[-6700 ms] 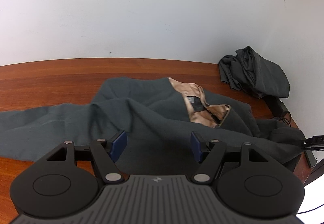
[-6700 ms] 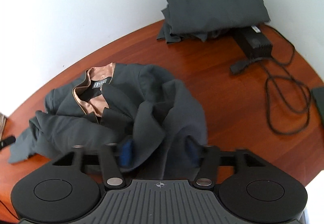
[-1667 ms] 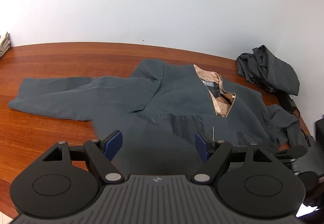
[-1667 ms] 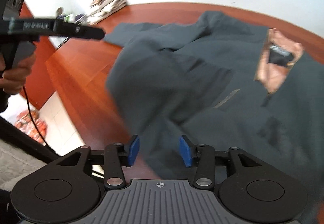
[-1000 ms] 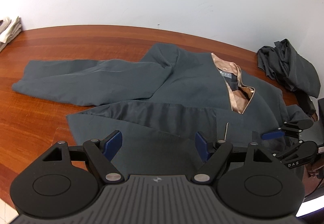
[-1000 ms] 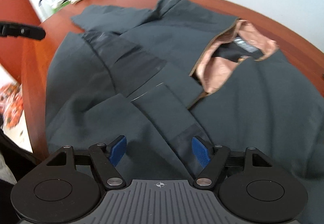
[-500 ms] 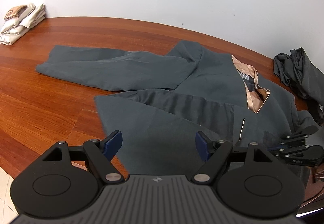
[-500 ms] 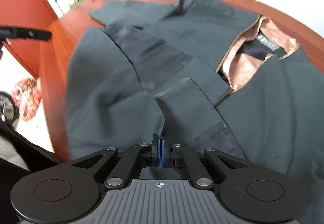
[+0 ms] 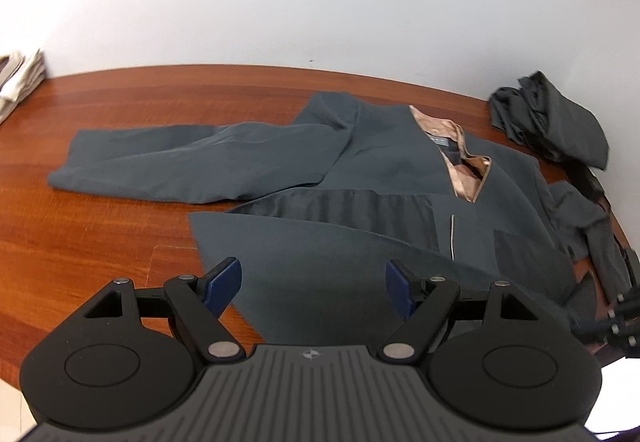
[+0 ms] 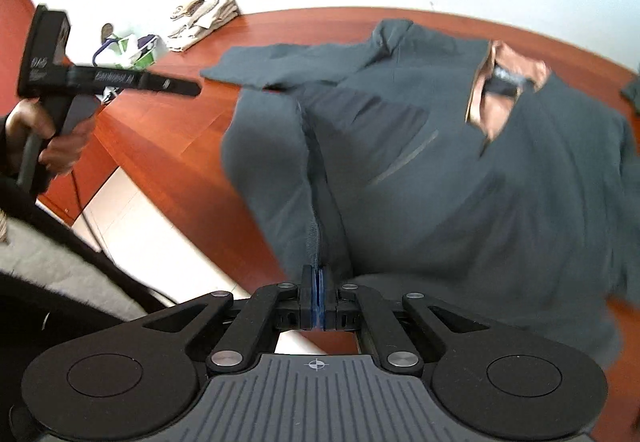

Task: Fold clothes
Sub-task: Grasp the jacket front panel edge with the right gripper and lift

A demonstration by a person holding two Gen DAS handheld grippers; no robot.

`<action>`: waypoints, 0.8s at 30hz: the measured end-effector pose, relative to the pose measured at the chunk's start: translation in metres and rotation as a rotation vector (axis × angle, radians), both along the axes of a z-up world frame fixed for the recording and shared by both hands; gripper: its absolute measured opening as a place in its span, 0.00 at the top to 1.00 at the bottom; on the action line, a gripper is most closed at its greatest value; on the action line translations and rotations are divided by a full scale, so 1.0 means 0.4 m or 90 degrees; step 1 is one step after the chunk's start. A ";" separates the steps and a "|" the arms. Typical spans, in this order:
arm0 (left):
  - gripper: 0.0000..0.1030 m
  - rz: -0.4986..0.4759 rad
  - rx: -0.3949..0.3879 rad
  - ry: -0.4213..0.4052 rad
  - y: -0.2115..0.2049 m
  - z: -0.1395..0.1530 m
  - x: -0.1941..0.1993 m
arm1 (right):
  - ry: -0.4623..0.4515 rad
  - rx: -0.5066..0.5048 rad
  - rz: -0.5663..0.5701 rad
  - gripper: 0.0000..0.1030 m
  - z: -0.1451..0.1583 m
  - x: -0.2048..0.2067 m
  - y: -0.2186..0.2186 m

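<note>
The jacket's (image 10: 460,178) right sleeve is cut off, blurred.

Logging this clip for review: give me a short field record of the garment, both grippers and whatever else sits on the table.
garment: dark grey jacket with tan satin lining, spread on the reddish wooden table
sleeve: one long sleeve lies stretched out flat
right gripper: shut on the jacket's front edge, cloth pulled up into a ridge
left gripper: open, empty, above the jacket's near hem
other items: crumpled dark grey cloth bundle at the far corner; folded pale fabric stack at the opposite end
</note>
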State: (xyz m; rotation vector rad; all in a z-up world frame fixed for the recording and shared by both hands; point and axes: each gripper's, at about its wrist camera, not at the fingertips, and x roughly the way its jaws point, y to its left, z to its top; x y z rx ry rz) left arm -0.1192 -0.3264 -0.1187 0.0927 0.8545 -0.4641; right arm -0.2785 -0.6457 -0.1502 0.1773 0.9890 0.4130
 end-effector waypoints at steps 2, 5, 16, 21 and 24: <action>0.20 -0.022 -0.002 -0.005 0.007 0.001 -0.007 | 0.019 0.005 -0.015 0.97 -0.014 -0.050 0.025; 0.20 -0.057 0.002 -0.012 0.007 -0.002 -0.018 | 0.054 0.008 -0.051 0.97 -0.056 -0.116 0.060; 0.20 -0.131 0.022 -0.013 -0.033 -0.037 -0.031 | 0.157 0.029 -0.105 0.88 -0.147 -0.203 0.091; 0.20 -0.131 0.023 -0.010 -0.081 -0.053 0.012 | 0.116 0.011 -0.122 0.77 -0.074 -0.170 0.032; 0.20 -0.133 0.027 -0.008 -0.116 -0.066 0.049 | 0.087 -0.004 -0.145 0.72 -0.034 -0.132 -0.020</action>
